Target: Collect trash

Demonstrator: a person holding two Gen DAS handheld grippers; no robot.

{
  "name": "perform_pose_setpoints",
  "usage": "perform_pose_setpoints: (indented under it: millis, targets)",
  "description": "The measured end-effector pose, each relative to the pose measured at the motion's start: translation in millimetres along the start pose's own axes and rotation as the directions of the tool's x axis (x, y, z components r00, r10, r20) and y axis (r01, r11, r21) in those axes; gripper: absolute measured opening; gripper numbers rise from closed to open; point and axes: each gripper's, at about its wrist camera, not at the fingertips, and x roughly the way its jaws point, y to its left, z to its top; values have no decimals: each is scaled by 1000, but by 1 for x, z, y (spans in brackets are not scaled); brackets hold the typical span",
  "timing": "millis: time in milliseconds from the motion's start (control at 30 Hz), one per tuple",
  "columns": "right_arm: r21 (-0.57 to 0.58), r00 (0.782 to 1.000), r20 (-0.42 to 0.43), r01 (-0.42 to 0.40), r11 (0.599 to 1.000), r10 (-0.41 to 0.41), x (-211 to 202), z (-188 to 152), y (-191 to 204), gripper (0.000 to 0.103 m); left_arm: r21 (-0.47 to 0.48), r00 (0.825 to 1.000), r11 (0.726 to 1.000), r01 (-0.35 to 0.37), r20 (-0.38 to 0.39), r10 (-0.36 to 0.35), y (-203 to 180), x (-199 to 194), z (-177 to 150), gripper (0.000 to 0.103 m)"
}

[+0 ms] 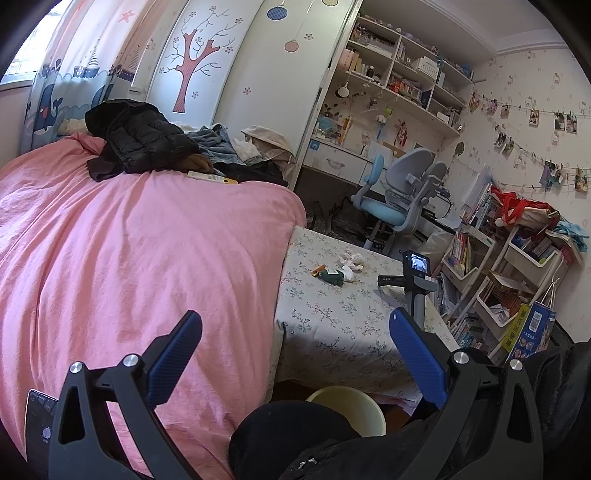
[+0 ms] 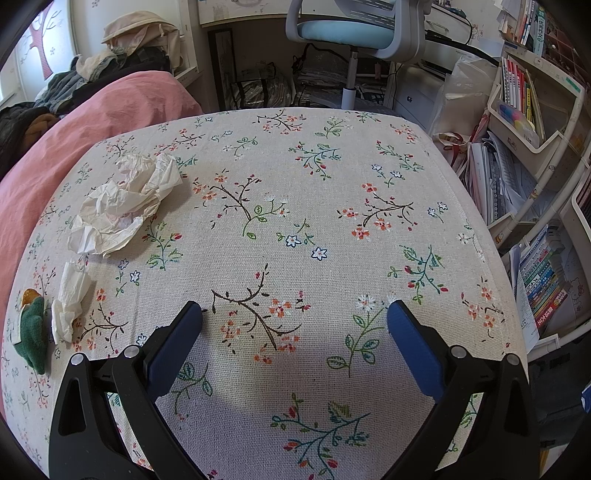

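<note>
Crumpled white paper [image 2: 125, 201] lies at the left of the floral tablecloth [image 2: 295, 206], with a twisted white tissue [image 2: 70, 301] and a green wrapper [image 2: 33, 332] nearer the left edge. My right gripper [image 2: 294, 314] is open and empty above the cloth's near middle, to the right of the trash. In the left wrist view the same trash [image 1: 338, 269] lies on the table [image 1: 332, 317] ahead. My left gripper [image 1: 295, 325] is open and empty, held back over the pink bed's edge. A cream bin [image 1: 347, 406] sits below it.
A pink bed [image 1: 129, 258] with piled clothes [image 1: 147, 140] stands left of the table. The other gripper's handle and screen [image 1: 415, 273] rise over the table's right edge. A desk chair [image 2: 347, 33] stands behind, and bookshelves [image 2: 532, 110] stand at the right.
</note>
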Motion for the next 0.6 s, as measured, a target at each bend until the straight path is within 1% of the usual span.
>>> perform_pose_setpoints:
  millis: [600]
  targets:
    - [0, 1000, 0, 0, 1000, 0, 0, 0, -1, 96, 40, 1000, 999, -11, -12, 12, -1, 1, -1, 97]
